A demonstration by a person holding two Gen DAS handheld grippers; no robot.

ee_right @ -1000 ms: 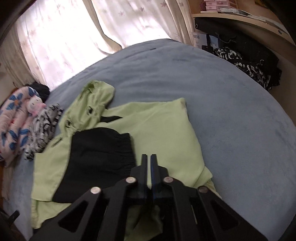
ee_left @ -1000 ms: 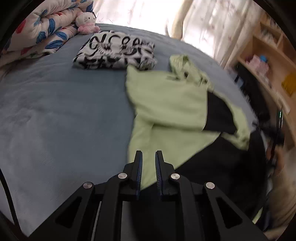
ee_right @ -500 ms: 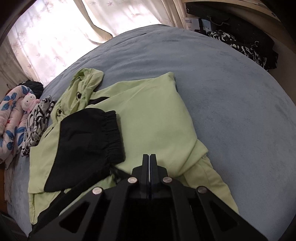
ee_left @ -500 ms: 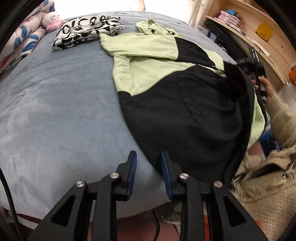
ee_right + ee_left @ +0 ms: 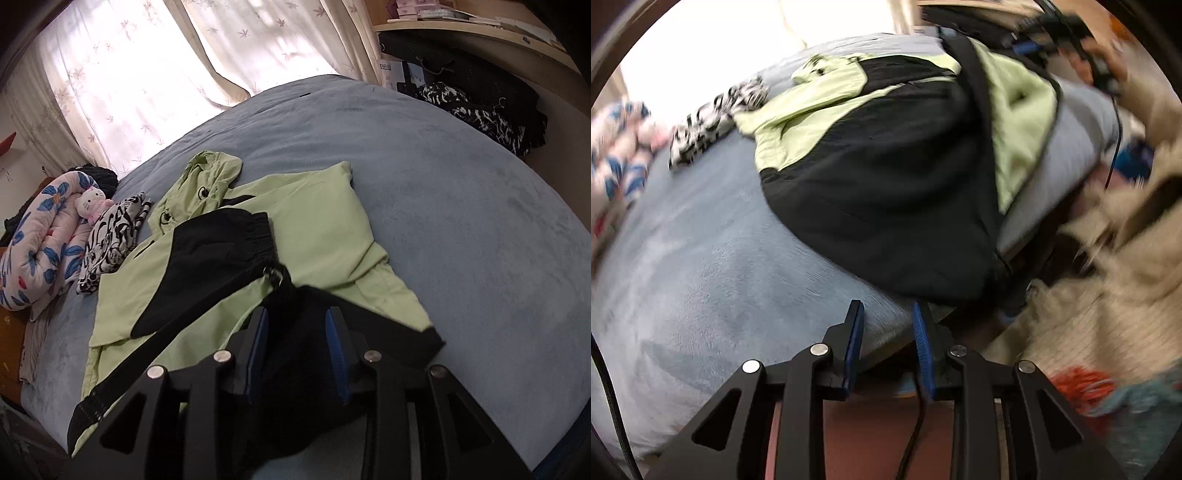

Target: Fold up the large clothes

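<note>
The left tool (image 5: 888,314) hangs released over the near edge of the bed (image 5: 701,266), nothing between its jaws, just short of the jacket's black hem. The right tool (image 5: 297,321) is opening, with black jacket cloth between its jaws. The jacket (image 5: 325,221), green and black, lies spread on the bed. Beyond it are a folded patterned garment (image 5: 110,236), a plush toy (image 5: 90,205) and a quilt (image 5: 40,243).

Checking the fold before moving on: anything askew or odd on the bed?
Yes. The green and black jacket lies crooked, half folded; its black hem hangs past the bed edge. The right gripper is opening with black fabric between its jaws.
</note>
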